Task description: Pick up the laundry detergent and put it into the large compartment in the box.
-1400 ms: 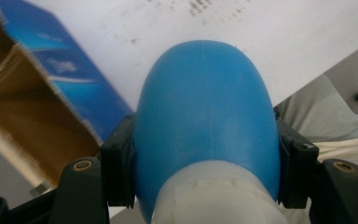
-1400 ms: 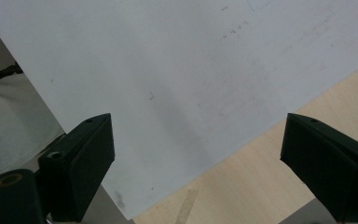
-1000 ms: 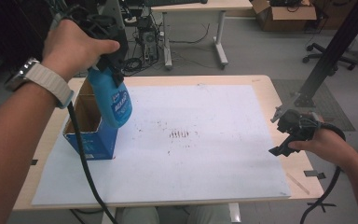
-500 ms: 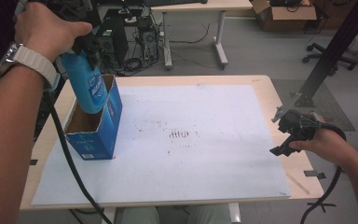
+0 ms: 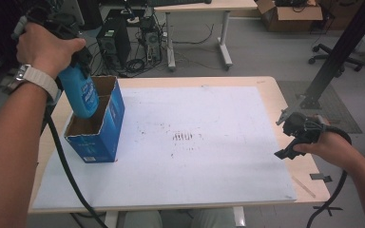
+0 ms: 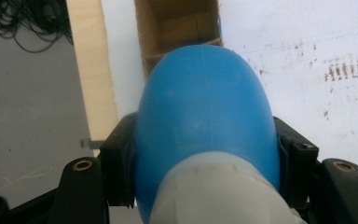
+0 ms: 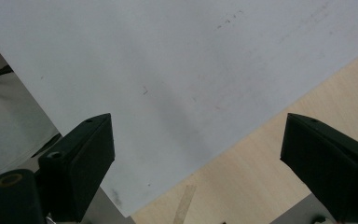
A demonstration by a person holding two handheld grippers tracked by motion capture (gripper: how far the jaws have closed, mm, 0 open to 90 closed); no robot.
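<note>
Left gripper [image 6: 205, 163], at 10 o'clock on the table, jaws clamped on a rounded blue plastic bottle [image 5: 81, 92], base lowered into an open blue cardboard box [image 5: 100, 128]. Right gripper [image 7: 196, 154], at 3 o'clock, jaws spread wide, empty, above the white paper sheet [image 7: 168, 70] and wooden table [image 7: 270, 177].

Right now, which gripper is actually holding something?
The left gripper, shut on the blue bottle above the blue box. The right gripper is open over the table edge.

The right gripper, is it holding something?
No, in the right gripper view the right gripper has its jaws wide apart with nothing between them, just the white sheet and the table below.
</note>
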